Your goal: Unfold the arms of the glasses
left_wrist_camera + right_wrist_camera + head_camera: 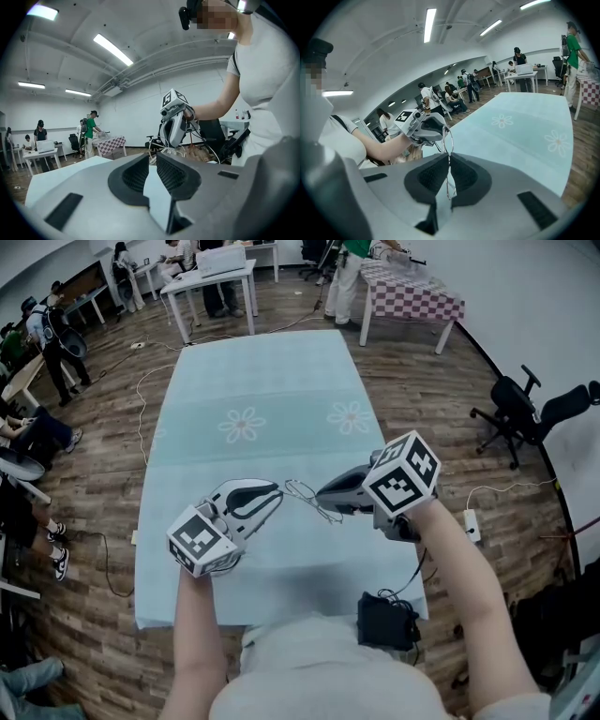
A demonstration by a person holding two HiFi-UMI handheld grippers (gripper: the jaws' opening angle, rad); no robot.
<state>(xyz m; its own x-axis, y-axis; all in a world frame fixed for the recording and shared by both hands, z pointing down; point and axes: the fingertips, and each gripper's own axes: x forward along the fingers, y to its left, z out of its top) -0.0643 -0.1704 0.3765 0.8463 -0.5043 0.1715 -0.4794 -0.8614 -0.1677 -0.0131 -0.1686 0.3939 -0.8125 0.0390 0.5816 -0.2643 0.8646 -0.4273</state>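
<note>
Above the desk, at the centre of the head view, the glasses are clamped in the closed right tool, their long axis laid leftward toward the left tool, whose jaws are held narrowly apart just beside the wire's end.

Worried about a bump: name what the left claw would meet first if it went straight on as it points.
The left claw would likely first meet the wire glasses, just beyond its tips and pinched in the right claw; depth is uncertain.
</note>
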